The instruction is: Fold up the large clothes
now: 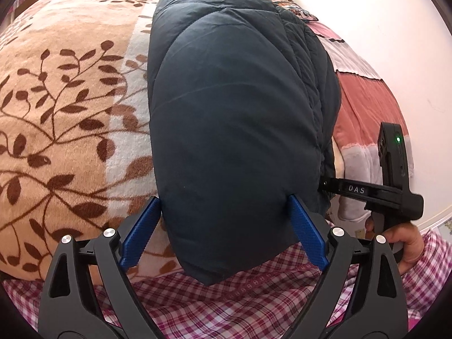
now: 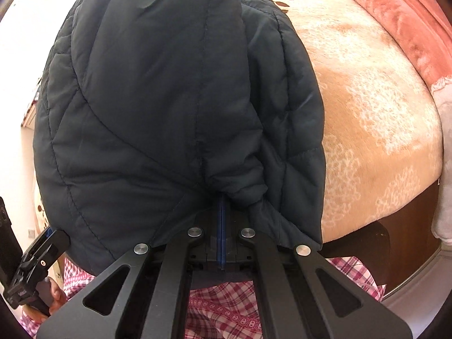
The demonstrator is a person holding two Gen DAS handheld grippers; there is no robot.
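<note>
leafy blanket (image 1: 56, 99) spread on the bed at far left. left tool (image 1: 226, 231) spread wide either side of the dark padded jacket (image 1: 231, 118), pads not pressing. jacket lying folded on the bed, near edge overhanging. right tool (image 2: 221, 212) pinched tight on bunched jacket fabric. risk: slippery padding sliding loose, fold springing open.

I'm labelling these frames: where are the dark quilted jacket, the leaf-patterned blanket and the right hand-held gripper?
dark quilted jacket (image 1: 237, 130), left wrist view, its puffy middle panel.
leaf-patterned blanket (image 1: 65, 107), left wrist view, brown leaf print.
right hand-held gripper (image 2: 221, 209), right wrist view, closed blue fingertips pinching jacket fabric.
</note>
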